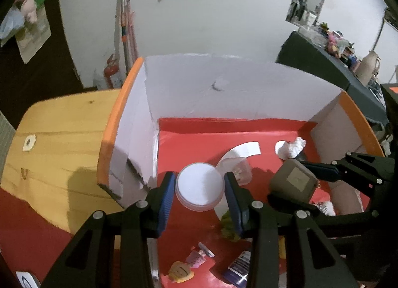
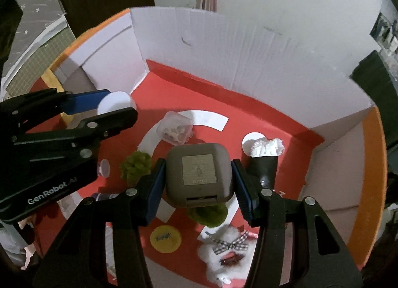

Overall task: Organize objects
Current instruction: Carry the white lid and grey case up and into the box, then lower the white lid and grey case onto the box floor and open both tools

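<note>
My left gripper (image 1: 199, 184) is shut on a round white lidded jar (image 1: 199, 186), its blue pads (image 1: 167, 188) pressing both sides, above the red floor (image 1: 199, 138) of a white-walled box. From the right wrist view that jar (image 2: 115, 103) and the left gripper (image 2: 119, 105) sit at the left. My right gripper (image 2: 199, 178) is shut on a grey-brown square case (image 2: 199, 173) with a label on top, held over the box's middle. In the left wrist view the case (image 1: 293, 181) and the right gripper (image 1: 291, 181) show at the right.
On the red floor lie a clear plastic box (image 2: 175, 128), two green pompoms (image 2: 135, 166), a yellow disc (image 2: 165, 238), a white fluffy toy with a plaid bow (image 2: 226, 255), a black cone stuffed with white tissue (image 2: 263, 156) and a purple tube (image 1: 240, 268). A wooden table (image 1: 57, 138) lies left of the orange-rimmed wall (image 1: 117, 118).
</note>
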